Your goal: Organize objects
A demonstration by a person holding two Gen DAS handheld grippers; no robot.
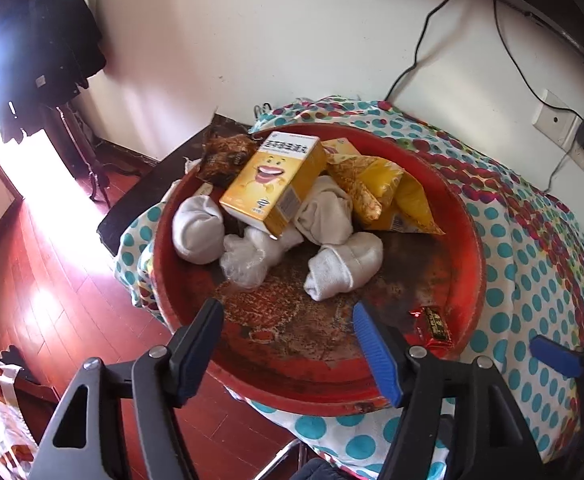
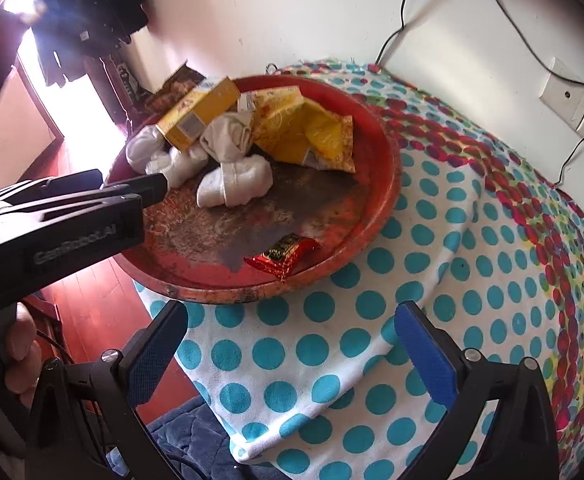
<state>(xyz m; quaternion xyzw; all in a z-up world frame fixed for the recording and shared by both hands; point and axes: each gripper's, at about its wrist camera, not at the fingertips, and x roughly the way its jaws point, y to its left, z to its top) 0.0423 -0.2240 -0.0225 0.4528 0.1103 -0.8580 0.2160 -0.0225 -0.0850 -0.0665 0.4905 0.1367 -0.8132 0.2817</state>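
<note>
**Red tray, filling up**

On the red tray (image 1: pixel 468 236) I count three rolled white socks (image 1: pixel 346 266), one yellow carton (image 1: pixel 271 184), one yellow packet (image 1: pixel 376 184) and one red candy (image 2: pixel 281 256). My left tool (image 1: pixel 287 328) hangs wide open, empty, above it; my right tool (image 2: pixel 292 350), also open and empty, over the dotted cloth (image 2: pixel 472 280).

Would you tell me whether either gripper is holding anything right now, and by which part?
Nothing is held. The left gripper stands open over the red tray, and the right gripper is open above the dotted cloth.
</note>
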